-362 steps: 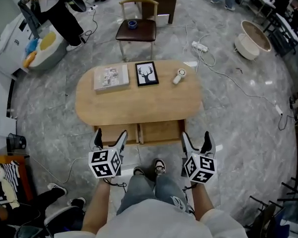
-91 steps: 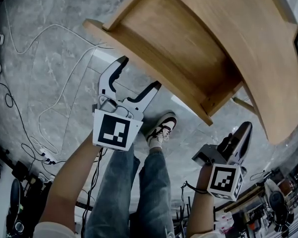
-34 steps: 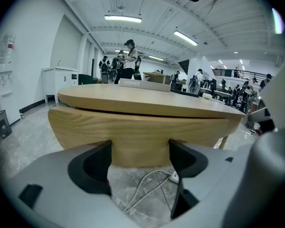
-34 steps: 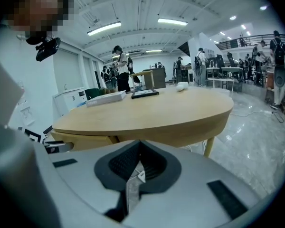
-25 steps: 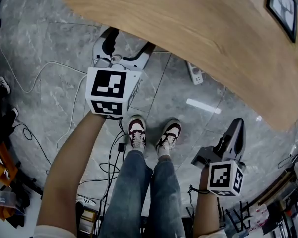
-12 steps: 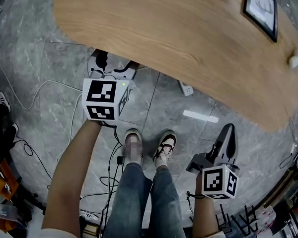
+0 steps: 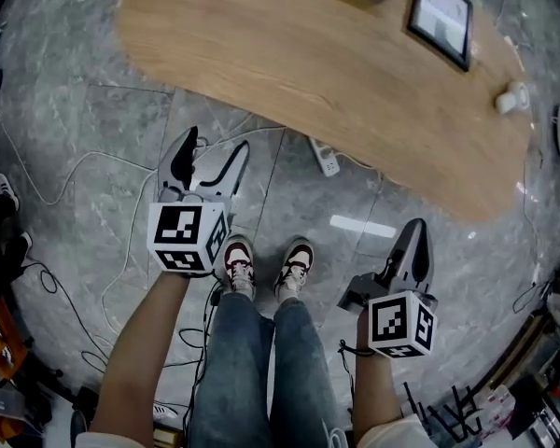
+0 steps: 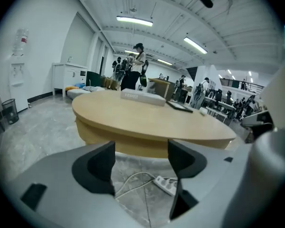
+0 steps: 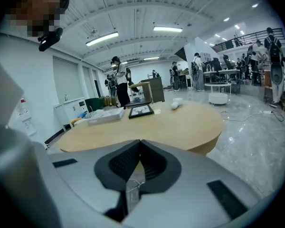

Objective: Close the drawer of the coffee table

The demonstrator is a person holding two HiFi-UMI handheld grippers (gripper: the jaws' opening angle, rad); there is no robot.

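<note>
No drawer protruded from the worktop (image 7: pixel 336 73) at twelve o'clock, so closing seemed done; the left claw (image 7: pixel 215 146) gaped empty, the right claw (image 7: pixel 415 228) pressed together.

The head view looks steeply down from above onto the floor (image 7: pixel 75 203), the left gripper (image 7: pixel 215 141), the right gripper (image 7: pixel 417 224) and the table (image 7: pixel 355 73), while each gripper view looks from low and near, roughly level along its own jaws, over that shared table.
</note>
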